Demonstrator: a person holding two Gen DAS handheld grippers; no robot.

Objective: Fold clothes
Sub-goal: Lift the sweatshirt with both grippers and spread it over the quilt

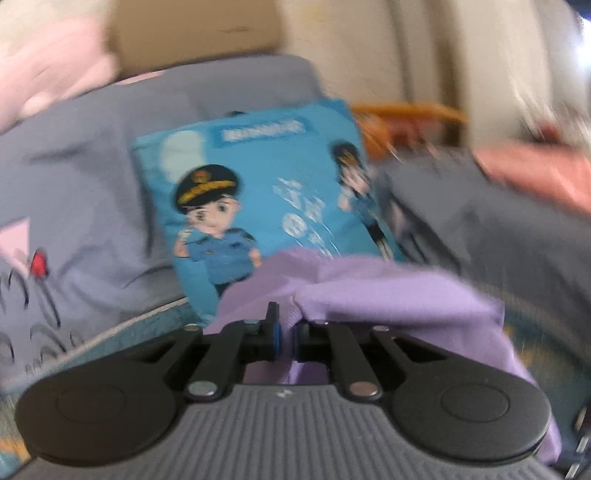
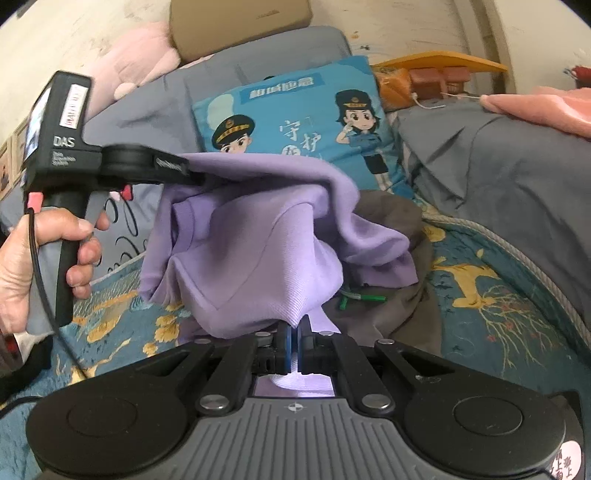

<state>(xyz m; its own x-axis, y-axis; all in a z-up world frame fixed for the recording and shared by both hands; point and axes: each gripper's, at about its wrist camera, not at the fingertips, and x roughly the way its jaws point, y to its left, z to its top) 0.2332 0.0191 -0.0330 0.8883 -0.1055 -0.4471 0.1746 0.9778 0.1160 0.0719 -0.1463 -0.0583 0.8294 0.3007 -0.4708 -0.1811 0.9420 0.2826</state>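
A lilac garment [image 2: 258, 240] hangs bunched between both grippers above the bed. My right gripper [image 2: 294, 341] is shut on a lower edge of it, close to the camera. My left gripper [image 2: 207, 180] is seen from the side at the left in the right wrist view, held in a hand, shut on the garment's upper edge. In the blurred left wrist view the left gripper [image 1: 286, 332] is shut on the lilac cloth [image 1: 369, 295], which drapes to the right. A dark grey garment [image 2: 399, 258] lies under the lilac one.
A blue cushion with cartoon police figures [image 2: 295, 110] stands behind the garment. A grey quilt [image 2: 480, 155] lies at the right, a pink cloth [image 2: 546, 107] on it. A blue patterned bedspread [image 2: 480, 288] covers the bed. A pink plush toy [image 2: 140, 62] and a cardboard box [image 2: 240, 26] sit at the back.
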